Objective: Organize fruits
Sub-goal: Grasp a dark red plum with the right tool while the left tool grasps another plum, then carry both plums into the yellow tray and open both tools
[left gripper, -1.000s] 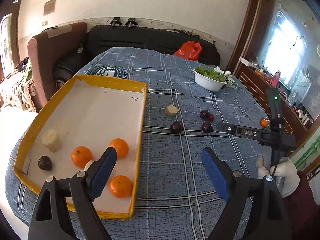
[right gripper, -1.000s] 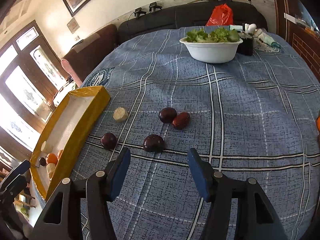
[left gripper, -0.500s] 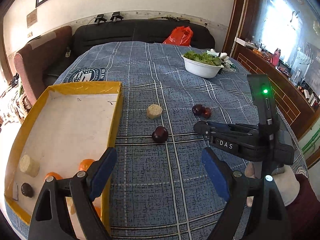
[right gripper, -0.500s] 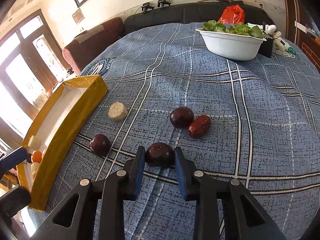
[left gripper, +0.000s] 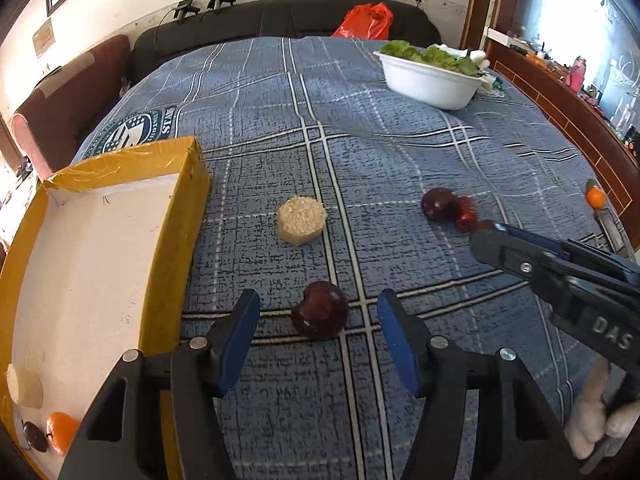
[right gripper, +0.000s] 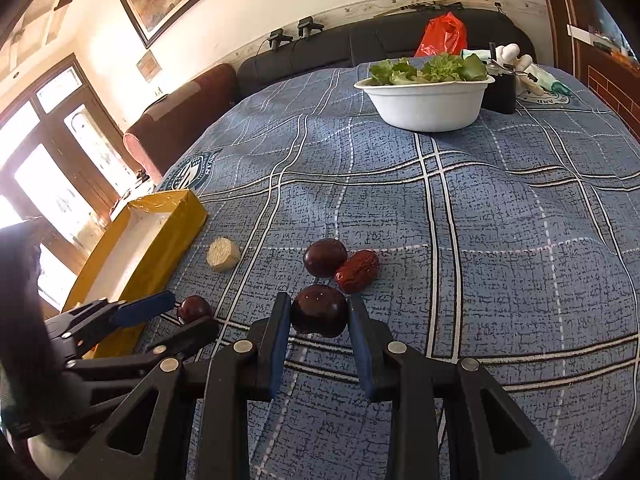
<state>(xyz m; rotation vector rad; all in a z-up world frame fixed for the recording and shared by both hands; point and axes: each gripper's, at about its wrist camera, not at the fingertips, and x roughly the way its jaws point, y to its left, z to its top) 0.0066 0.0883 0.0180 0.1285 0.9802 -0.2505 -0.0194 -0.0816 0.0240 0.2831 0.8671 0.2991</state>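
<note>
**Op:** Right tongs (right gripper: pixel 318 312) clamped on a dark plum (right gripper: pixel 319 316), which sits on the blue checked cloth (right gripper: pixel 500 240). Left tongs (left gripper: pixel 316 316) half open and just been closing; a second plum (left gripper: pixel 320 315) sits between the pads, untouched.

**Spotter:** Which way to the box?

**Op:** Yellow box (left gripper: pixel 176 216) lies left of both plums, so my left hand is nearer. Its near corner is cut off. I think there's an orange (left gripper: pixel 60 432) in there.
</note>
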